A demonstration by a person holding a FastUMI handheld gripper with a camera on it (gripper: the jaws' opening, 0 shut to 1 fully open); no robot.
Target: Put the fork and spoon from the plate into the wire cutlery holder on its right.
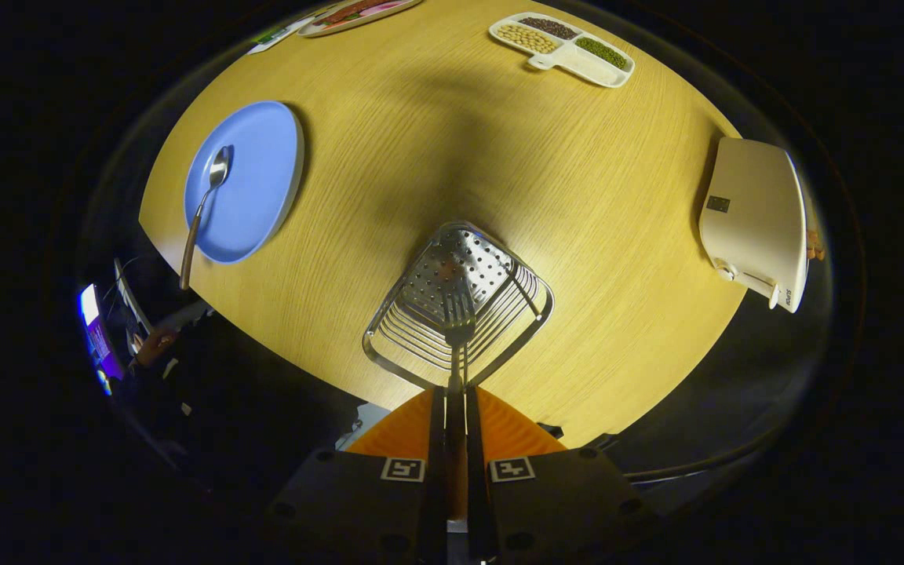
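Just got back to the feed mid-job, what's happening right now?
The gripper is shut on the fork, holding it by the handle with the tines pointing down into the wire cutlery holder just ahead of the fingers. The fork is not yet let go. The spoon lies on the blue plate, off to the holder's left on the wooden table, its handle sticking out past the plate's rim. It is yet to be moved.
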